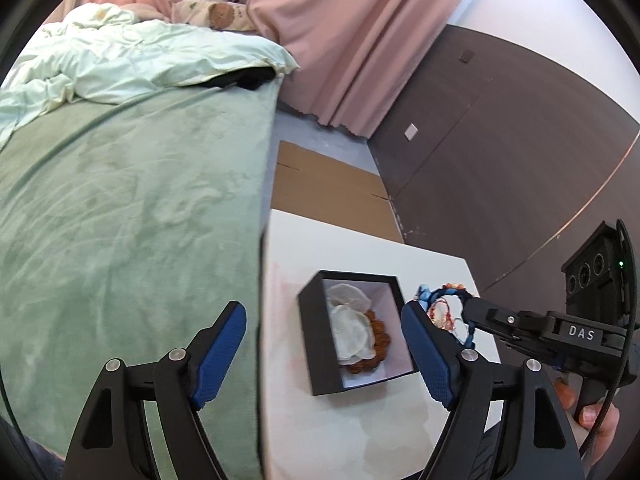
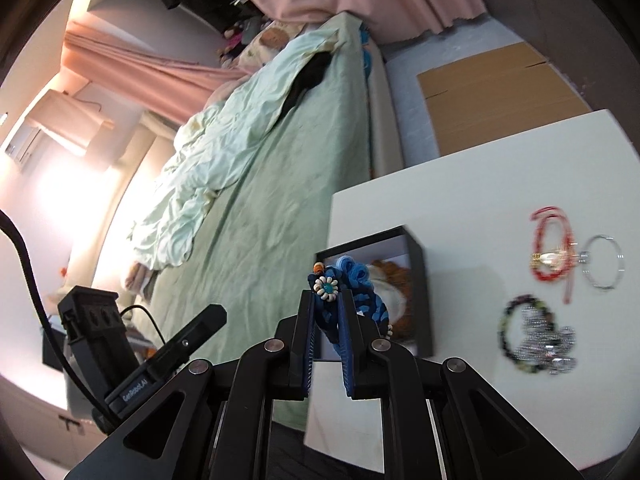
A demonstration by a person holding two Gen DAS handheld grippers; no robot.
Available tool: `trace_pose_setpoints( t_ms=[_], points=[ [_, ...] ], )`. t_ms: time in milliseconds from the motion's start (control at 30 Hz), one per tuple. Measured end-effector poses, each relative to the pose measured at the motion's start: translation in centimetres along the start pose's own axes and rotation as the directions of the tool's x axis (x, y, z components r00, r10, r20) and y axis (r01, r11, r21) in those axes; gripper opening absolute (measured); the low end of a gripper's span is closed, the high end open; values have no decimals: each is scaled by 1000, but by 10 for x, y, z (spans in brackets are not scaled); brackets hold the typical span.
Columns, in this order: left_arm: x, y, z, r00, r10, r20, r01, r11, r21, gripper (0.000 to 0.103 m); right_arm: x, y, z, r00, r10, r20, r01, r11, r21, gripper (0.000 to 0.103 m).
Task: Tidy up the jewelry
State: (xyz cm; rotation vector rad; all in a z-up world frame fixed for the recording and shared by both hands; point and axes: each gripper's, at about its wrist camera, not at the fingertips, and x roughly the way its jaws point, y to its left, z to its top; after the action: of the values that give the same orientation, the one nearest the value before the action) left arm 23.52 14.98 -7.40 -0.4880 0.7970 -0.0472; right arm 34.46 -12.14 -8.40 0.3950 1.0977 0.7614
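Two black claws (image 1: 324, 356) (image 2: 326, 320) with ridged blue pads, silver pivot screws, white "DAS" lettering, black cable; bare-skinned hand (image 1: 592, 416).

Partly hidden behind the right claw (image 2: 326, 320): the blue braided bracelet (image 2: 362, 280), clamped between the pads, its lower loop lost from sight. Half covered inside the black box (image 2: 420, 280): a brown beaded piece (image 1: 374, 330) under pale discs (image 1: 352, 332); kind too unclear to tell. Smeared by blur on the bench (image 2: 460, 184): the dark beaded bracelet (image 2: 510, 332) and the glittering silver chain (image 2: 548, 340). Cut off by the left wrist view's right edge: the hand (image 1: 596, 420) gripping the right handle. Hidden behind the left claw (image 1: 324, 356) in that view: part of the red cord (image 1: 442, 314).
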Motion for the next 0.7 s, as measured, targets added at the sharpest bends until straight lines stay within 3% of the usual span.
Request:
trace_pose_setpoints(
  t_ms=[33, 100, 133, 167, 367, 700],
  points=[
    [-2, 3, 0, 1000, 5, 1, -5, 1000, -6, 81, 4, 3, 0, 1000, -18, 2, 18, 1000, -15, 15],
    [-5, 7, 1, 1000, 10, 5, -10, 1000, -12, 81, 15, 8, 0, 999, -44, -23, 43, 998, -40, 31],
    [-6, 8, 2, 1000, 10, 7, -10, 1000, -12, 81, 18, 8, -1, 999, -31, -37, 30, 999, -35, 56],
    [-7, 8, 1, 1000, 10, 9, -10, 1000, -12, 80, 19, 6, -3, 999, -20, -36, 19, 1000, -23, 69],
    [-7, -1, -7, 1000, -16, -1, 16, 1000, 4, 81, -4, -14, -14, 999, -45, 20, 44, 998, 33, 69],
    [7, -50, -27, 997, -72, -23, 74, 993, 88, 81, -66, -49, -41, 983, -147, 114, 140, 988, 63, 70]
  ],
)
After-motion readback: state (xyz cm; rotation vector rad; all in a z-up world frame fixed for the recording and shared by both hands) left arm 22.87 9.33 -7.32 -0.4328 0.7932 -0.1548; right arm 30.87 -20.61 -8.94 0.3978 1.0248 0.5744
